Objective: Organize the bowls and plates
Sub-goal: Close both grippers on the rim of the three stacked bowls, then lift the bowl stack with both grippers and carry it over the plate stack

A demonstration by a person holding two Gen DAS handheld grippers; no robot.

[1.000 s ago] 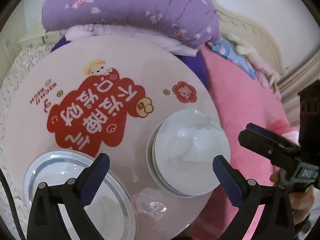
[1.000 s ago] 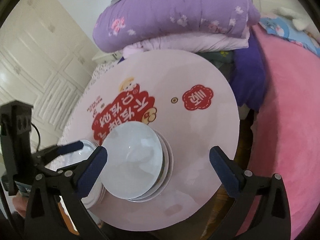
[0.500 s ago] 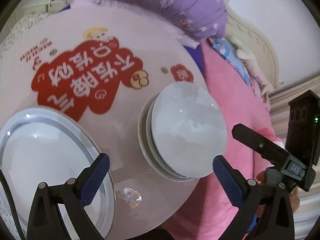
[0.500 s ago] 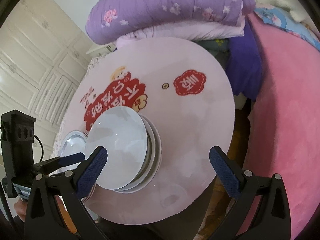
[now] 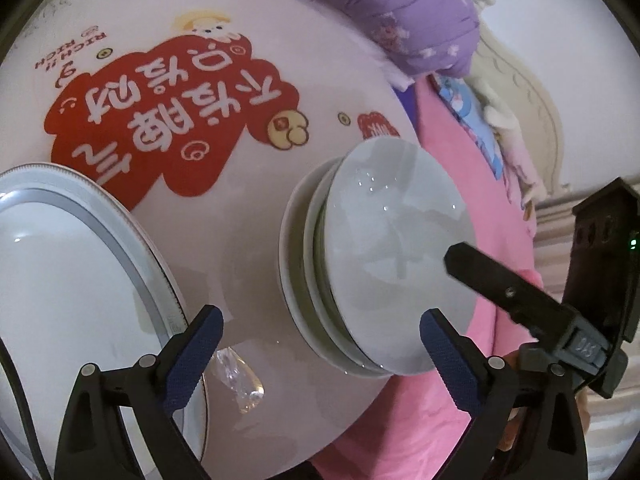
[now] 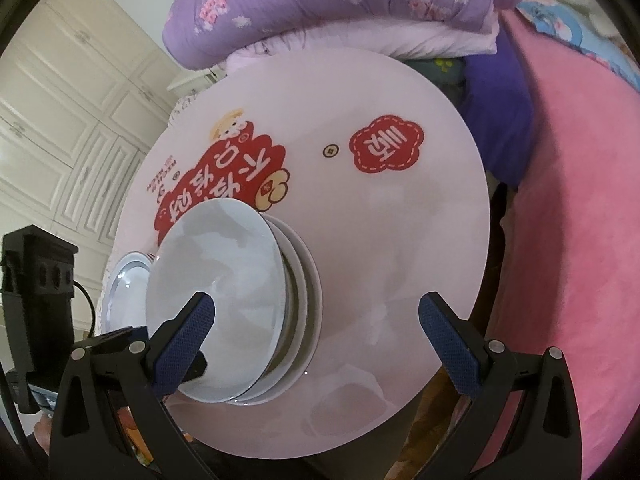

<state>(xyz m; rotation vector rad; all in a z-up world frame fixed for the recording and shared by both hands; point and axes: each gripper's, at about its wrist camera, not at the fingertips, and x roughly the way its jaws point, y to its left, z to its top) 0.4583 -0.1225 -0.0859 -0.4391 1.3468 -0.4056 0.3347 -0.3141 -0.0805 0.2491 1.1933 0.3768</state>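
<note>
A stack of white bowls (image 5: pixel 384 256) sits near the front edge of a round pink table (image 5: pixel 248 208); it also shows in the right wrist view (image 6: pixel 240 292). A white plate with a grey rim (image 5: pixel 72 288) lies at the table's left; in the right wrist view the plate (image 6: pixel 126 276) peeks out behind the bowls. My left gripper (image 5: pixel 316 344) is open and empty, low over the table between plate and bowls. My right gripper (image 6: pixel 316 324) is open and empty, its left finger over the top bowl's rim. It also shows in the left wrist view (image 5: pixel 500 280).
The table (image 6: pixel 400 220) carries a red printed design (image 5: pixel 172 112). A small crumpled clear wrapper (image 5: pixel 240 376) lies near the front edge. A pink bed cover (image 6: pixel 568 240) lies to the right, folded purple quilts (image 6: pixel 340 4) behind, white cupboards (image 6: pixel 72 120) at left.
Both grippers have moved closer to the table and the bowl stack. The right gripper's finger now reaches over the top bowl. Both stay open.
</note>
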